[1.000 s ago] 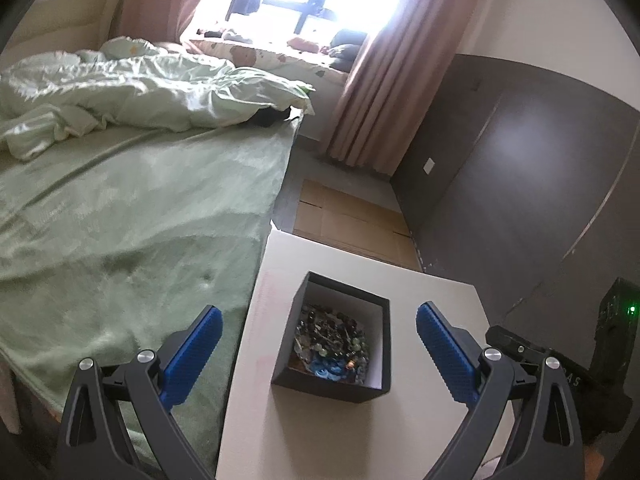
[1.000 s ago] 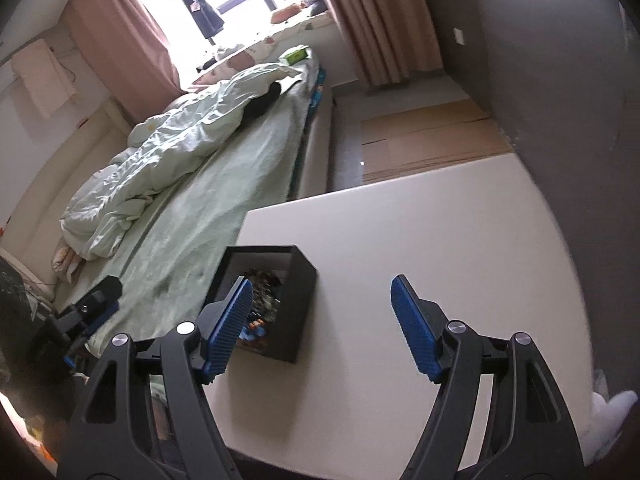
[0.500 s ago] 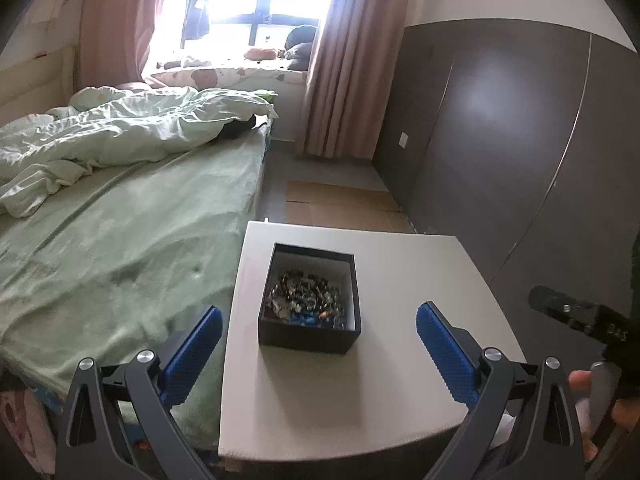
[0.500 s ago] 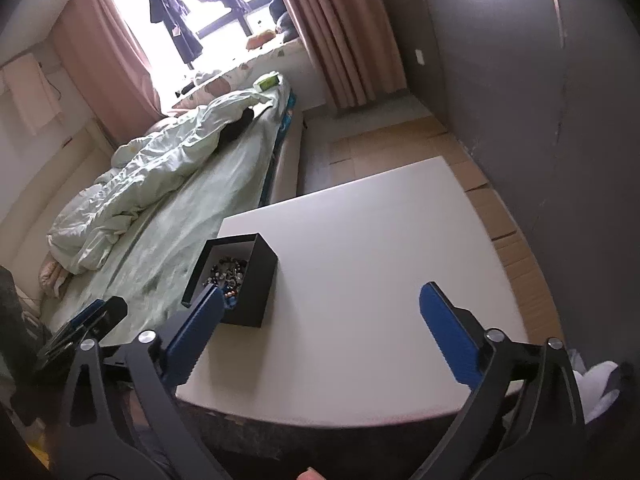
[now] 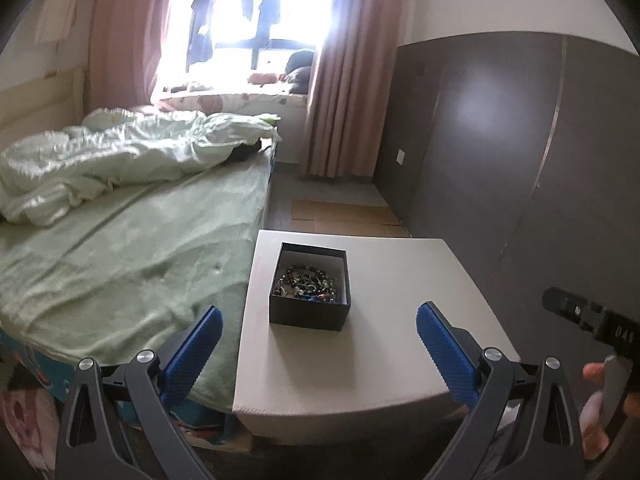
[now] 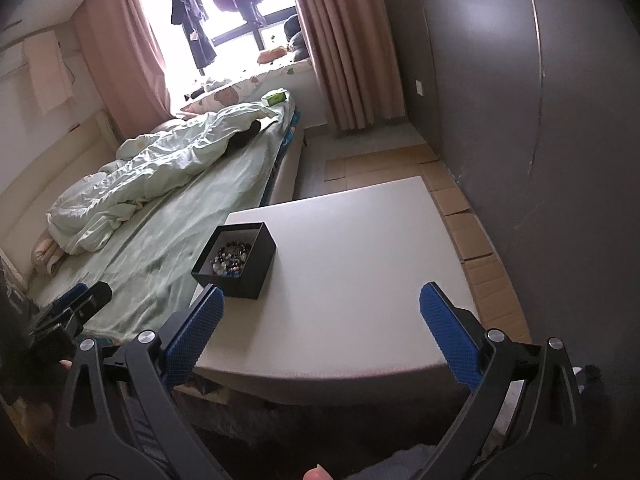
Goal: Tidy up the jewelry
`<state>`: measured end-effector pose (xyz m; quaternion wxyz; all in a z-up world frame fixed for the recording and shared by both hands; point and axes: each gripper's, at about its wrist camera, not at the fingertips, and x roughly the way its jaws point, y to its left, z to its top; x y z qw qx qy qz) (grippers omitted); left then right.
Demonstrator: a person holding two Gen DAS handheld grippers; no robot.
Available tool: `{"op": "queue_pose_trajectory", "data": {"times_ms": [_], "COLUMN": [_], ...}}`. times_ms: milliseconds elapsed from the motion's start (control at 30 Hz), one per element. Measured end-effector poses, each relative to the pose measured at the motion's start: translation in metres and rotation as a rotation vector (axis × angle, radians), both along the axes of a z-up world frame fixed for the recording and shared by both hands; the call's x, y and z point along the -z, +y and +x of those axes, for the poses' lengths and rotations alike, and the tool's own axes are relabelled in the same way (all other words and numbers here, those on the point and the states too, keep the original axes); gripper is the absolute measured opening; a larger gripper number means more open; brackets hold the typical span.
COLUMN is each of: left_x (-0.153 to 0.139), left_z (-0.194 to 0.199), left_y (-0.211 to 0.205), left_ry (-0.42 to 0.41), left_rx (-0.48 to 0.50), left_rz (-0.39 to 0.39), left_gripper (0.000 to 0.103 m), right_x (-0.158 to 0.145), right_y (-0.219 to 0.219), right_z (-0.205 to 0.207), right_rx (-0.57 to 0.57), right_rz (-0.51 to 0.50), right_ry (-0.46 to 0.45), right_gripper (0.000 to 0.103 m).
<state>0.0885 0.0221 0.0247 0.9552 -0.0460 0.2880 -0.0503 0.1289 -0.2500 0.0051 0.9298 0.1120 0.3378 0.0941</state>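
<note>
1. A small black box (image 5: 309, 312) sits flat on the white table (image 5: 360, 376), close to the table's edge by the bed.
2. The box has no lid on and is white inside.
3. A jumble of jewelry (image 5: 308, 282) lies at the bottom of the box. It looks like dark, clear and blue beads, maybe bracelets, but the pieces are too small to tell apart.

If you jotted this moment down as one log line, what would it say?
left gripper: open, empty | right gripper: open, empty | black box: on white table, beads inside
</note>
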Motion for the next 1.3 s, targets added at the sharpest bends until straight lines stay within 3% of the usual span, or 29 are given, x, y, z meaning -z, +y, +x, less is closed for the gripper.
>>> {"op": "queue_pose_trajectory", "data": {"times_ms": [433,900,1300], "left_x": [-0.011,-0.01,-0.007], "left_z": [-0.033,-0.034,-0.033], "left_y": [-0.01,-0.011,-0.021], "left_ry": [-0.045,-0.046,-0.061], "left_rx": [0.028,0.04,0.06], "left_rz": [0.032,0.029,0.086], "left_gripper": [0.094,0.094,0.094], "right_x": [-0.004,-0.002,0.001], "right_y": [0.005,0.007,0.014], "right_z": [-0.043,-0.042,-0.037], "right_rx": [-0.046,-0.037,-0.05], "right_rz": [-0.046,-0.043,-0.056], "right_ry": [-0.018,-0.02,-0.003], "right_gripper": [0.098,0.098,0.098]}}
